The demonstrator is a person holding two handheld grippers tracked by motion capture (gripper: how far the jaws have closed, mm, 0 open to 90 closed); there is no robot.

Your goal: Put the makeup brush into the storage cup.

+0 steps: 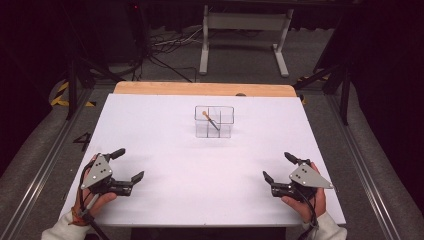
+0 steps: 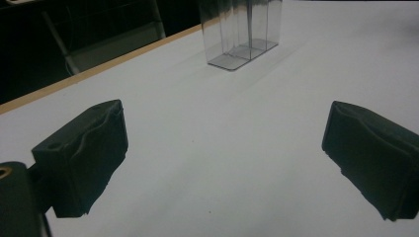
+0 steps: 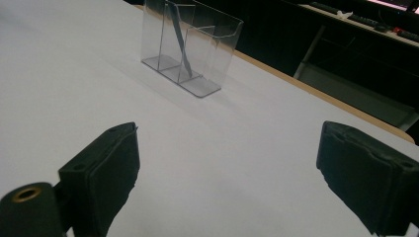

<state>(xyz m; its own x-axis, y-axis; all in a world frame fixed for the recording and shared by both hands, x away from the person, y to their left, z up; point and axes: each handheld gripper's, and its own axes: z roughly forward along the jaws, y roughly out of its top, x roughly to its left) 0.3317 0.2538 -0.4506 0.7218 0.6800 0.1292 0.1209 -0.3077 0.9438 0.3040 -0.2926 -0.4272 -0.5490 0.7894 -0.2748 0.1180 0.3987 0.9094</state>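
1. There are two grippers. In the high view the left gripper (image 1: 127, 164) sits at the lower left of the frame and the right gripper (image 1: 279, 166) at the lower right. Each one is held in a hand.
2. Both have their jaws wide apart. Nothing is between them, just bare white table (image 1: 200, 170).
3. There is one clear box (image 1: 214, 121). It stands upright in the upper middle of the high view, well apart from both grippers.
4. The box has see-through walls inside that split it into parts. I count three or so, but the clear plastic makes it hard to be sure.
5. There is one thin stick (image 1: 211, 120) in the box. It leans to one side, and its top end looks pale.
6. The right gripper view shows the clear box (image 3: 190, 47) at the upper middle with the stick (image 3: 179, 42) as a dark slanted line in a middle part.
7. The left gripper view shows the bottom half of the clear box (image 2: 242, 32) at the top of the frame, cut off by the edge.
8. A tan wooden edge (image 1: 202, 89) runs along the far side of the table.
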